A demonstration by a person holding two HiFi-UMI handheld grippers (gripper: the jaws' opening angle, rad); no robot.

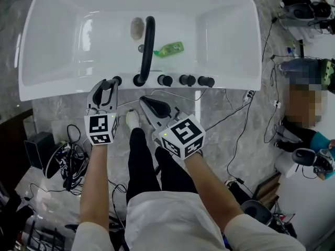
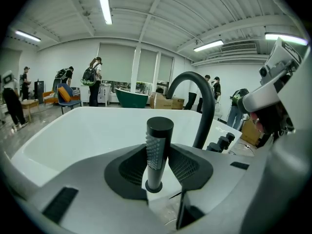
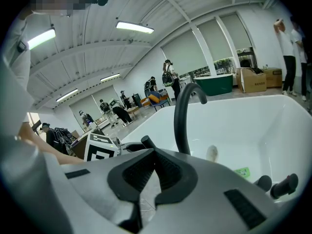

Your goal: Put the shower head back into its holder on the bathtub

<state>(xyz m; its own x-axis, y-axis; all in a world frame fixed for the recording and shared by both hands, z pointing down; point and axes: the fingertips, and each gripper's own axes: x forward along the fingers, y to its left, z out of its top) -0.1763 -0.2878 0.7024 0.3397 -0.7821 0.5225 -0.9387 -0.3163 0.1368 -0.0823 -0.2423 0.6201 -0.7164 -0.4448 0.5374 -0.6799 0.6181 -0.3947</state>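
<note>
The shower head (image 2: 160, 126) stands upright, its foot at the holder (image 2: 154, 188) on the tub (image 1: 230, 81) rim; the left gripper (image 1: 108, 88) clamps its sides; the right gripper (image 1: 153, 106), closed and empty, is beside it, off the rim.

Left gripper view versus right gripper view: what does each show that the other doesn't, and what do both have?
Left gripper view only: the black shower head at full length, upright between the left gripper's jaws, down to the ring at its foot. Right gripper view only: the left gripper's marker cube from outside, a green packet and a pale oval thing inside the bathtub; the right gripper has nothing between its jaws. Both: the white bathtub, the curved black faucet, black knobs on the rim, people in the background.
</note>
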